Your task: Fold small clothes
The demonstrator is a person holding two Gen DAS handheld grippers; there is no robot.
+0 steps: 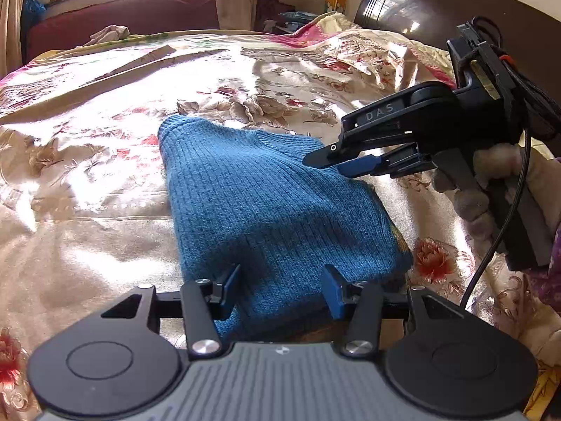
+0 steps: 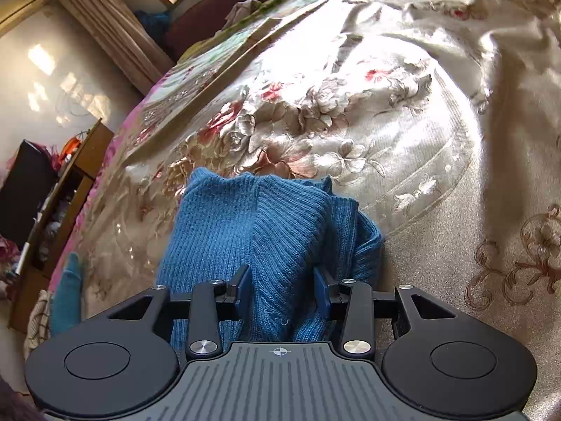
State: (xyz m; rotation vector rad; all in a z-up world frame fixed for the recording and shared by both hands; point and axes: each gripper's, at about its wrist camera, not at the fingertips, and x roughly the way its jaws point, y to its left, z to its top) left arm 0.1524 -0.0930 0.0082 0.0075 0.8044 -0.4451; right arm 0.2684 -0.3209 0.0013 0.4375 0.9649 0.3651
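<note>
A blue ribbed knit sweater (image 1: 266, 203) lies folded into a narrow bundle on the floral bedspread (image 1: 105, 140). My left gripper (image 1: 282, 289) is open, its fingers astride the sweater's near end. My right gripper (image 1: 324, 161) comes in from the right, just above the sweater's far right edge, fingers a little apart. In the right wrist view the right gripper (image 2: 282, 291) is open with the sweater (image 2: 252, 231) lying between its fingers, nothing pinched.
The shiny bedspread (image 2: 403, 122) has creases. A dark headboard (image 1: 438, 3) stands at the back right, a maroon sofa (image 1: 122, 17) and window behind. A wooden cabinet (image 2: 63, 189) stands off the bed's left side. A crumpled cloth (image 1: 108, 33) lies on the far edge.
</note>
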